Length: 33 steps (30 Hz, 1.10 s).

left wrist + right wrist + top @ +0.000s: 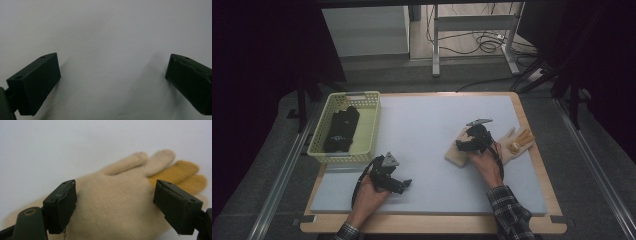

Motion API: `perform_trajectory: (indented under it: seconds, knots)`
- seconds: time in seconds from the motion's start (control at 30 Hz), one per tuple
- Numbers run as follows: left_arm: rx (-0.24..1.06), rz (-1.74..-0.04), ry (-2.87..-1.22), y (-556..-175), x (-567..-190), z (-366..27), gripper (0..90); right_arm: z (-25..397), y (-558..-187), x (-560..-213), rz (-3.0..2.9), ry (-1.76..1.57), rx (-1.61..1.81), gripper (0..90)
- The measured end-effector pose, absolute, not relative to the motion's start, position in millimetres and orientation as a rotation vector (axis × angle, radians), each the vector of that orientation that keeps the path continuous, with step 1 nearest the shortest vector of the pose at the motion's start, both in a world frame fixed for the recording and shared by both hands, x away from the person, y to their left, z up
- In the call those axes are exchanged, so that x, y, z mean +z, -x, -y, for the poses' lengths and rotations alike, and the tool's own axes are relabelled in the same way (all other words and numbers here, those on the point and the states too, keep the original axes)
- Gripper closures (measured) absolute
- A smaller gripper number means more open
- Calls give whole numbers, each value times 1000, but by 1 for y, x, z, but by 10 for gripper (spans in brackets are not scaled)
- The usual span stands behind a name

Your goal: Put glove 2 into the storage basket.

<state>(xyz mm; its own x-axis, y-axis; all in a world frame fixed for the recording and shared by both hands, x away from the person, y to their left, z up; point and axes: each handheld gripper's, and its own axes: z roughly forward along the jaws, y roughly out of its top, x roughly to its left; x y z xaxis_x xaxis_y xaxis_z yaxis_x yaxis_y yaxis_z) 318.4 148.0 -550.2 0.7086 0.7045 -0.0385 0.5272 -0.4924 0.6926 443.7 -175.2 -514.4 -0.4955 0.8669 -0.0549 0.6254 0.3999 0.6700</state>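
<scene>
One beige knit glove (pixel 117 202) | soft, light, limp | between right gripper (pixel 115 202) jaws, spread wide | pinch palm fabric

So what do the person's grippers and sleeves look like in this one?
Both are black two-jaw tools with blocky jaws. The left gripper has a grey three-cornered plate and a looping black cable; the right gripper carries a grey plate too. The sleeve is dark plaid.

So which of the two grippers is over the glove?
The right gripper: its open jaws straddle the beige glove at the mat's right edge. The left gripper hangs open over bare mat.
</scene>
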Motion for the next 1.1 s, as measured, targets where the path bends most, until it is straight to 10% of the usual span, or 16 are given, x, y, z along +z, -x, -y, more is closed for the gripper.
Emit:
perform_trajectory:
  seconds: [0.43,0.83,1.1]
  knots:
    - [325,-932,-2212,-318,-550,-148,0,169,-432,-507,-2311,-1030,817,796]
    - [328,-932,-2210,-319,-550,-148,0,139,-390,-472,-2422,-787,1093,756]
    - [327,-931,-2212,-319,-550,-148,0,112,-386,-506,-2524,-771,1094,379]
